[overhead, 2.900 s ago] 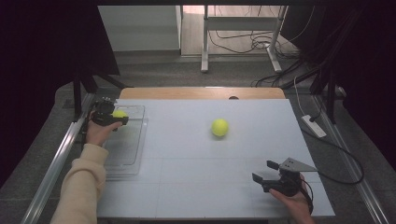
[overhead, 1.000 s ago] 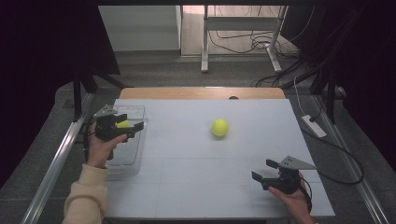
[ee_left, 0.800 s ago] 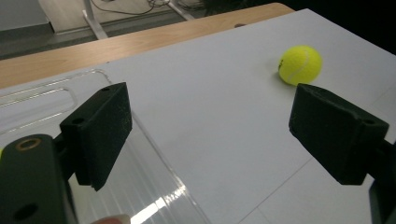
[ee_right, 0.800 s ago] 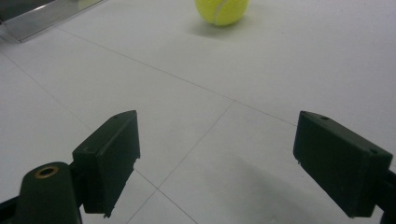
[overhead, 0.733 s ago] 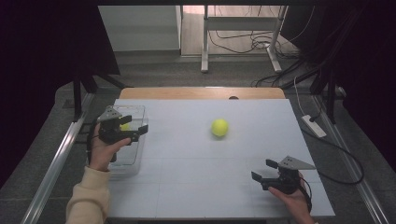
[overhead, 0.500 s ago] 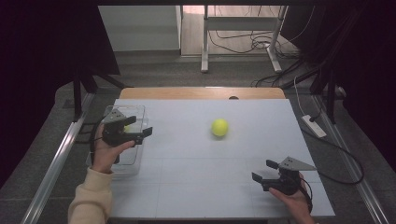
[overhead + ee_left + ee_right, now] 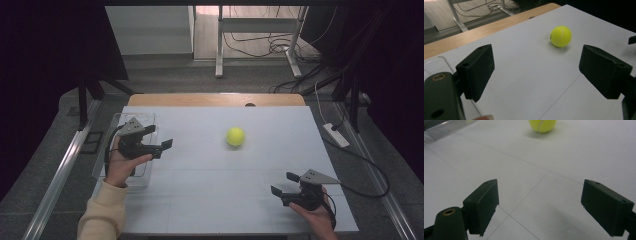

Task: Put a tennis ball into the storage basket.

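- High view: tennis ball (image 7: 235, 136) sits alone on the white table (image 7: 210, 200), near the middle, well apart from both grippers. Left gripper (image 7: 161, 138) hangs over the right edge of the clear bin (image 7: 116, 121) at about 9 o'clock from the ball, jaws apart and empty, pointing toward 3 o'clock. Right gripper (image 7: 283, 183) rests low at about 5 o'clock from the ball, jaws spread, holding nothing.
- Left gripper view: ball (image 7: 560, 36) lies ahead, off toward 1 o'clock rather than centred between the black jaws. Bare table between the jaws, which stand wide with nothing clamped. Best to swing the wrist until the ball sits midway between the jaws, then travel level and low, keeping the gap wider than the ball. Worth closing only once both pads flank its widest part; a glancing touch would likely send it rolling.
- Right gripper view: ball (image 7: 542, 125) at 12 o'clock, far ahead at the top edge, bin corner (image 7: 446, 128) at 10 o'clock. Jaws parked open over bare table. Sensible to keep this hand out of the approach line.
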The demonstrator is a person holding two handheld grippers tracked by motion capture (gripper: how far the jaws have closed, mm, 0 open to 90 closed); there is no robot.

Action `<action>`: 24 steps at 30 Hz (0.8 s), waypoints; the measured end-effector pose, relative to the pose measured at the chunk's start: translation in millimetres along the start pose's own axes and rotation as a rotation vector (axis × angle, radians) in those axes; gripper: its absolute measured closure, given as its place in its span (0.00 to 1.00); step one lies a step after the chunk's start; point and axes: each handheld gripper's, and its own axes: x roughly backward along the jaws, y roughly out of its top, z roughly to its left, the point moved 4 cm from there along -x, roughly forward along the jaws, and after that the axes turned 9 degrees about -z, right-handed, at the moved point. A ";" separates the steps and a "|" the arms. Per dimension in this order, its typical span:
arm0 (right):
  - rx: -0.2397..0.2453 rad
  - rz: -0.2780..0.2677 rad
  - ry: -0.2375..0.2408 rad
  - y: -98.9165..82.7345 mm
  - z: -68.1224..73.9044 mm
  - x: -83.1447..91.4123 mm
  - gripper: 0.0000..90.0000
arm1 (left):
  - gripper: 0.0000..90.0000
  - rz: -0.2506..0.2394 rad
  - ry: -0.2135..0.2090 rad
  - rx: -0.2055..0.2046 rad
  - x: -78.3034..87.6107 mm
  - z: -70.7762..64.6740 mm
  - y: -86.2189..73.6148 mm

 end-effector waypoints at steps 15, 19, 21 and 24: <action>0.000 -0.002 -0.002 0.0 -1.0 1.1 0.16 | 0.16 0.018 -0.030 -0.020 -13.1 -13.3 0.7; 0.003 -0.001 0.002 0.1 0.0 0.2 0.16 | 0.16 0.020 -0.035 -0.018 -15.2 -14.3 1.2; 0.005 0.000 0.003 -0.3 0.2 0.3 0.16 | 0.16 0.023 -0.037 -0.017 -17.6 -15.5 1.0; 0.003 0.001 0.001 -0.5 -0.2 1.0 0.16 | 0.16 0.030 -0.042 -0.025 -20.7 -18.0 0.7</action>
